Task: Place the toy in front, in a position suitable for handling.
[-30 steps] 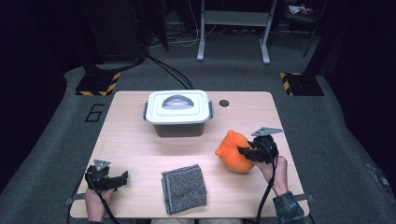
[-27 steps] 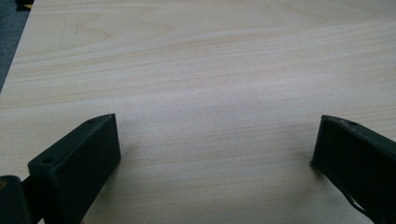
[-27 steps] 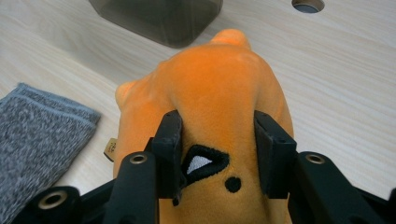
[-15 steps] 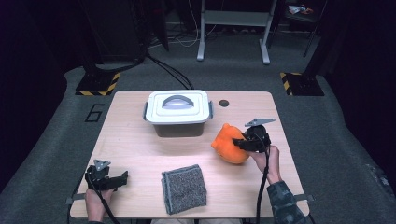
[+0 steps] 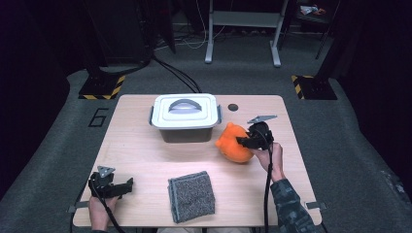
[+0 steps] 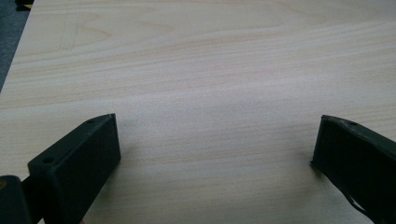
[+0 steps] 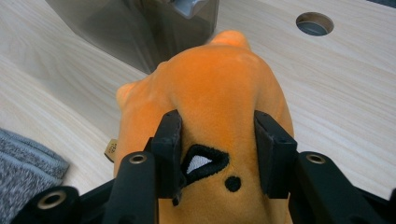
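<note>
An orange plush toy (image 5: 232,143) with a black-and-white eye patch hangs just right of the lidded grey box (image 5: 184,116). My right gripper (image 5: 241,141) is shut on it; in the right gripper view both black pads (image 7: 170,140) press into the soft orange plush toy (image 7: 219,88) at its sides. A folded grey cloth (image 5: 191,195) lies near the table's front edge. My left gripper (image 5: 127,185) rests at the front left corner, its jaws wide open over bare wood (image 6: 210,116) with nothing between them.
The box has a white lid with a grey handle (image 5: 184,105) and latches at both ends. A round cable hole (image 5: 233,107) sits in the table behind the toy. Black stands and cables cover the floor beyond the table.
My right gripper has carried the orange toy away from the front edge and toward the box. The left gripper has stayed put.
</note>
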The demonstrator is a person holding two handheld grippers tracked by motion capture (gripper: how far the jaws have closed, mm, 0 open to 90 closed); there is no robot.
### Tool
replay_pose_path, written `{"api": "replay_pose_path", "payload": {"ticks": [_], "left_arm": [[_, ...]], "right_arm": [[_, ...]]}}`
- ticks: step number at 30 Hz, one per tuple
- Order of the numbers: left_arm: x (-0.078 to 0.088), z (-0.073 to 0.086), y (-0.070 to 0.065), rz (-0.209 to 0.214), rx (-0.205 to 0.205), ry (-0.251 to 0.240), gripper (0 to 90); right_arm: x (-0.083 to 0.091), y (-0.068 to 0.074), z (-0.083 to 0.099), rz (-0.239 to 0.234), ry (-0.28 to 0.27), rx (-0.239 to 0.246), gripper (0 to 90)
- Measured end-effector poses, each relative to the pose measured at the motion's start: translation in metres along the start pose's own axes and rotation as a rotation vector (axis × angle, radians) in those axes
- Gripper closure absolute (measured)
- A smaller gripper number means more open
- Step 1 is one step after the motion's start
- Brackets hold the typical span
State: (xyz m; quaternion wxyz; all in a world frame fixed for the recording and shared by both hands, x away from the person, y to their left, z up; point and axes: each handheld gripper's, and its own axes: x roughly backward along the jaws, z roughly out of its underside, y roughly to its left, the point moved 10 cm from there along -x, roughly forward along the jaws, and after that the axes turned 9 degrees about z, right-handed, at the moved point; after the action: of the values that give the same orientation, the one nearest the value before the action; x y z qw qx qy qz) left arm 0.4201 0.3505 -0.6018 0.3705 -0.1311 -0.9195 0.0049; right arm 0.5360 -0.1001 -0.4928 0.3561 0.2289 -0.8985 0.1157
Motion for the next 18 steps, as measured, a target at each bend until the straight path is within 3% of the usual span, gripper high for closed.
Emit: {"api": "replay_pose_path", "payload": {"ticks": [7,8,14,18], "left_arm": [[0.000,0.000,0.000,0.000,-0.001,0.001,0.2],[0.000,0.000,0.000,-0.001,-0.001,0.001,0.2],[0.000,0.000,0.000,-0.001,-0.001,0.001,0.2],[0.000,0.000,0.000,-0.001,-0.001,0.001,0.2]], "right_arm": [[-0.014,-0.001,0.005,0.007,0.042,0.001,53.9],[-0.016,-0.002,0.003,0.012,0.028,-0.023,50.0],[-0.014,-0.007,0.004,0.028,0.030,-0.039,33.8],[-0.011,-0.010,0.003,0.037,0.014,-0.039,29.3]]}}
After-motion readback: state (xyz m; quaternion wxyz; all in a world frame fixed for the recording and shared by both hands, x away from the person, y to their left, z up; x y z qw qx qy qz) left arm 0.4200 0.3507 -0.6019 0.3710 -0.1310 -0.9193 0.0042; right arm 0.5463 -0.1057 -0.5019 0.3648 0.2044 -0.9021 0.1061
